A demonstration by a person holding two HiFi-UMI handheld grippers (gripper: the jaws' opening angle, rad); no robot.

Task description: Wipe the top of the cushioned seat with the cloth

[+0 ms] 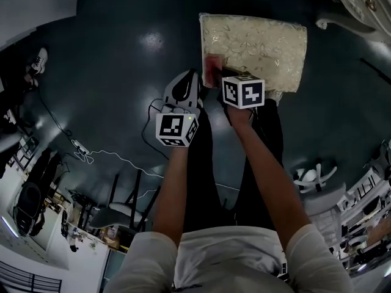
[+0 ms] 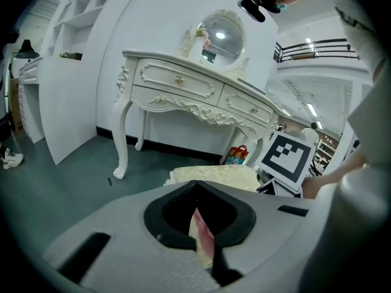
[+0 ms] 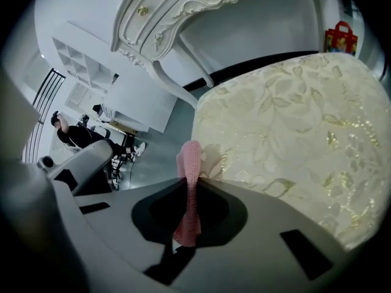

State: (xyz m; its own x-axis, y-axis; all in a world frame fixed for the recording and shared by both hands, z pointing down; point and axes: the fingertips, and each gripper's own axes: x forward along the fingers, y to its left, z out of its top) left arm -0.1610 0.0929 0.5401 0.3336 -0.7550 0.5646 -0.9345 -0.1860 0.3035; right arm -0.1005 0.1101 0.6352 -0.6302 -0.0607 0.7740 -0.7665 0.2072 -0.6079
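Note:
The cushioned seat (image 1: 263, 44) is cream with a leaf pattern and stands on the dark floor ahead of me; it fills the right gripper view (image 3: 293, 121). A pink cloth (image 1: 213, 69) lies over its near left corner. My right gripper (image 1: 227, 78) is shut on the cloth (image 3: 189, 163), which sticks up past the jaws over the seat's edge. My left gripper (image 1: 194, 79) is just left of it, at the same corner. In the left gripper view a strip of the pink cloth (image 2: 206, 237) is pinched in the shut jaws, with the seat (image 2: 214, 174) just beyond.
A white carved dressing table (image 2: 183, 87) with a round mirror (image 2: 221, 35) stands behind the seat, one leg (image 2: 121, 139) near its left. A red bag (image 2: 235, 155) sits under it. Cables (image 1: 91, 157) trail on the floor at my left, by folding stools (image 1: 125, 203).

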